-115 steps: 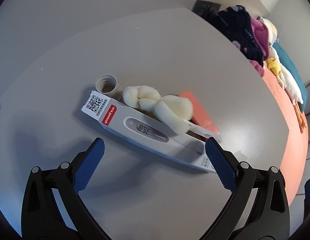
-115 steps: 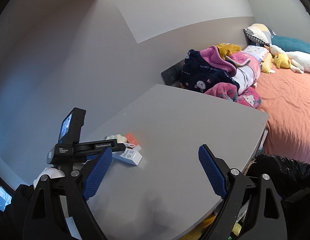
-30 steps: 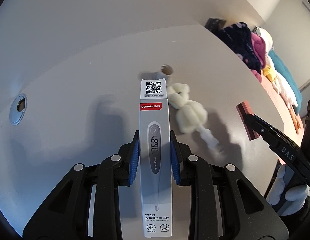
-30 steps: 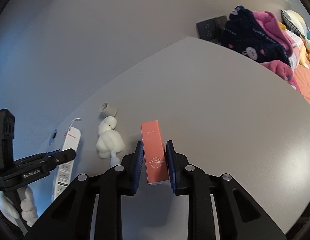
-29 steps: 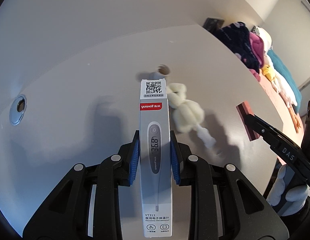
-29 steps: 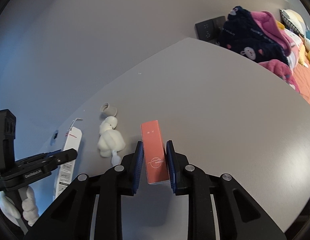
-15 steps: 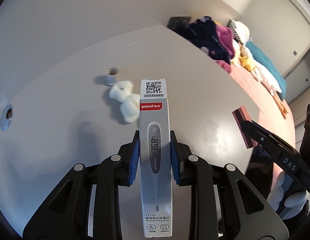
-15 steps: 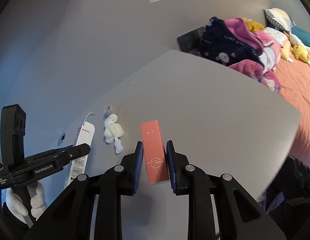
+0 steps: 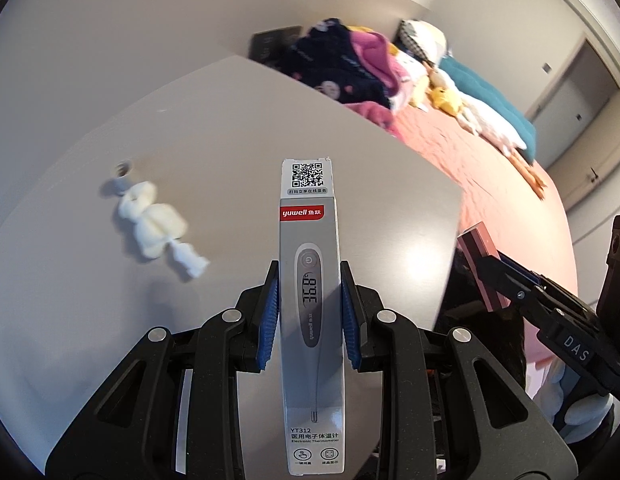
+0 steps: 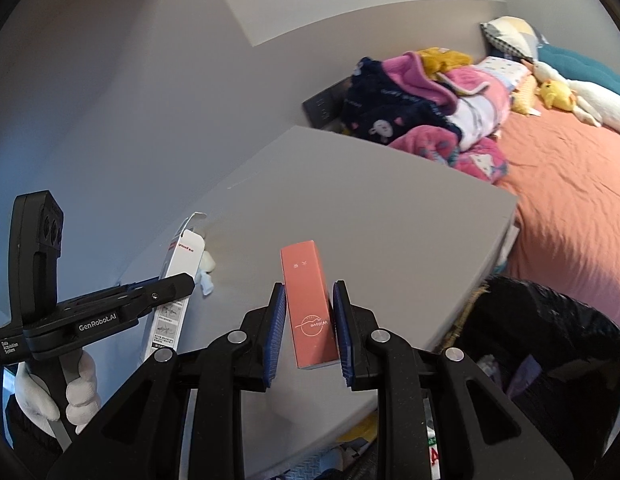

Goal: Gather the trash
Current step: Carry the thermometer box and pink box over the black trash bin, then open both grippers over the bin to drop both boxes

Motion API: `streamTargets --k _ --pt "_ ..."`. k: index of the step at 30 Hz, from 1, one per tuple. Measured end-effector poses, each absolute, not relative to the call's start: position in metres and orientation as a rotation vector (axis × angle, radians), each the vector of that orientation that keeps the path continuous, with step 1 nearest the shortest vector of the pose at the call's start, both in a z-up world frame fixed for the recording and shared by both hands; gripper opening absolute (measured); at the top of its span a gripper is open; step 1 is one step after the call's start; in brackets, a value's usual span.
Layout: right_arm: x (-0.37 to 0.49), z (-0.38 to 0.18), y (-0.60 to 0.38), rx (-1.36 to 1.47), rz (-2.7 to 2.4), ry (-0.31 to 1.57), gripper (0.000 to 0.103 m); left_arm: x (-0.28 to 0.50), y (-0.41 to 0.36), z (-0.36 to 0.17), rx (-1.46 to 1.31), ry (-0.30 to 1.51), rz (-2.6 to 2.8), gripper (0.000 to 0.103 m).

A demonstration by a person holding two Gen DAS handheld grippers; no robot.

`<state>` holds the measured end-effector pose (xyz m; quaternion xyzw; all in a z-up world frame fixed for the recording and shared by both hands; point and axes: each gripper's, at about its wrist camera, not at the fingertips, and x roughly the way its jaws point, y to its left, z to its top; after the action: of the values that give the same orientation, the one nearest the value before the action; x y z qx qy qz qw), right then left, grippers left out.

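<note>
Left gripper clamped tight on the grey thermometer box, held lengthwise, QR code end pointing away, above the grey table. Back on the tabletop, a white crumpled wad lies just beside a small cap. Off to the side, the right gripper holds a pink box past the table's edge, orange bed beyond.

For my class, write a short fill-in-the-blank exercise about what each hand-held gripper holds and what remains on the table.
1. The left hand-held gripper is shut on a grey ____ box.
2. The right hand-held gripper clamps a slim box coloured ____.
3. Beside the white wad on the table lies a small ____.

Missing words: thermometer; orange; cap
</note>
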<state>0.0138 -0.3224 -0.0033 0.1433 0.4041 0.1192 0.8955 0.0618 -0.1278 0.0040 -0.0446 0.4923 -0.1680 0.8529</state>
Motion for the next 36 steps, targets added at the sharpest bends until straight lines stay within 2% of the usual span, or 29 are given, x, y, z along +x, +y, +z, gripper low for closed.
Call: streamTargets --k 36 --pt "-0.093 0.021 -0.450 0.389 -0.026 0.723 0.025 0.015 -0.291 0.019 0.094 1.029 -0.693 0.027"
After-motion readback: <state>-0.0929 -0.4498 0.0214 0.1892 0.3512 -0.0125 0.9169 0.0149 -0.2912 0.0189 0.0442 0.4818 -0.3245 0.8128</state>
